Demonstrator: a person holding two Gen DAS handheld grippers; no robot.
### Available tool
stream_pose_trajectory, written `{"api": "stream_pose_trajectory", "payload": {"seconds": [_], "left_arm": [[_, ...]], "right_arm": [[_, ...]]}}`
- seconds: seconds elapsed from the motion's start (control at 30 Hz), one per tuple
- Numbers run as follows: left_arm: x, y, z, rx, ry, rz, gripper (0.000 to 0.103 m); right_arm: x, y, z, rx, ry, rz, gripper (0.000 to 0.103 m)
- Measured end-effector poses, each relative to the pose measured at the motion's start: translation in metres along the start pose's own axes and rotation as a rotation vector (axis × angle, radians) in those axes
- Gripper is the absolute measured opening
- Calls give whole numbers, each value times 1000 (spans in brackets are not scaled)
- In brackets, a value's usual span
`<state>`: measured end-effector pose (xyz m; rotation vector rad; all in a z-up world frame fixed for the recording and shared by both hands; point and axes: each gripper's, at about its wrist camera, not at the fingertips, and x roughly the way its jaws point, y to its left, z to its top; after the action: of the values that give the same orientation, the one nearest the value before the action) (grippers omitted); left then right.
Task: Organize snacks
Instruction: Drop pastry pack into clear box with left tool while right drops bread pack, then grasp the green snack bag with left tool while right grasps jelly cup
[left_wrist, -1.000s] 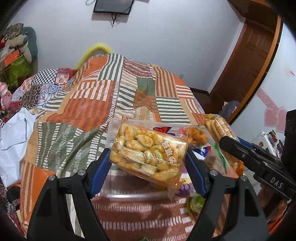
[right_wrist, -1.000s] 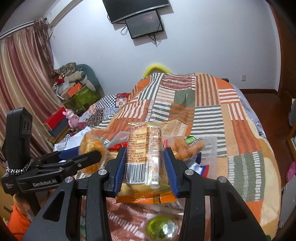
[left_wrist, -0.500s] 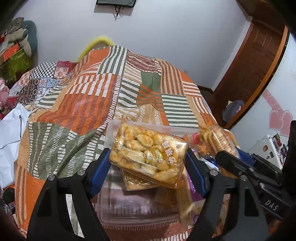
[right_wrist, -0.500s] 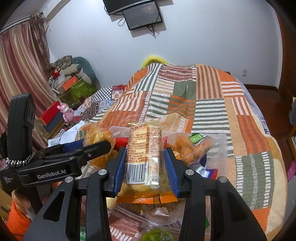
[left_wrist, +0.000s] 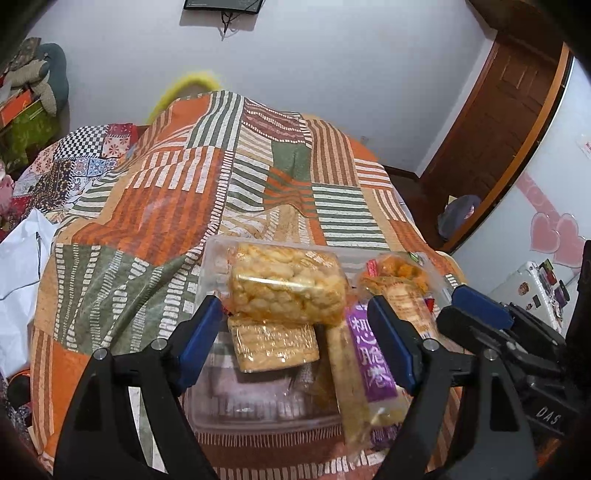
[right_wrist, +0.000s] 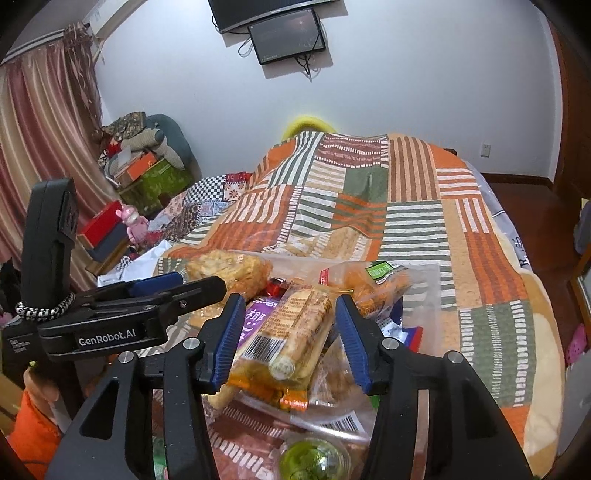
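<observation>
A clear plastic tray (left_wrist: 258, 406) lies on the striped quilt and holds snack packs. A clear bag of golden puffed biscuits (left_wrist: 286, 288) lies in the tray on another biscuit pack (left_wrist: 273, 345), just beyond my open left gripper (left_wrist: 295, 332). A purple-labelled cracker pack (left_wrist: 365, 365) lies beside it. My right gripper (right_wrist: 290, 330) is open; a barcoded cracker pack (right_wrist: 291, 328) lies loose and tilted between its jaws on the pile. An orange snack bag (right_wrist: 373, 282) lies behind.
The patchwork quilt (right_wrist: 369, 206) covers the bed beyond the tray. A green jelly cup (right_wrist: 314, 459) sits near the front. Boxes and soft toys (right_wrist: 144, 162) pile up at the left. A wooden door (left_wrist: 502, 122) stands at the right.
Both grippers opened. The biscuit bag dropped from the left gripper into the tray and flipped. The cracker pack slipped from the right gripper's hold and tilted onto the pile.
</observation>
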<state>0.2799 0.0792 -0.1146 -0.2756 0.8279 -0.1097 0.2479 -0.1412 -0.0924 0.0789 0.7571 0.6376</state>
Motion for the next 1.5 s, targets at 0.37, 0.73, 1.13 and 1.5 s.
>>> {"api": "stream_pose_trajectory", "payload": {"seconds": [0.37, 0.73, 1.13, 1.5], "left_arm": [[-57, 2, -26, 47, -46, 39, 82], [-80, 14, -76, 79, 15, 92, 91], [-63, 25, -127, 124, 135, 100, 91], [-50, 25, -158, 104, 225, 52, 91]], "right_arm": [[-40, -3, -15, -32, -30, -12, 57], [-44, -10, -63, -29, 73, -18, 59], [11, -18, -94, -7, 248, -34, 62], [11, -17, -95, -16, 241, 3, 54]]}}
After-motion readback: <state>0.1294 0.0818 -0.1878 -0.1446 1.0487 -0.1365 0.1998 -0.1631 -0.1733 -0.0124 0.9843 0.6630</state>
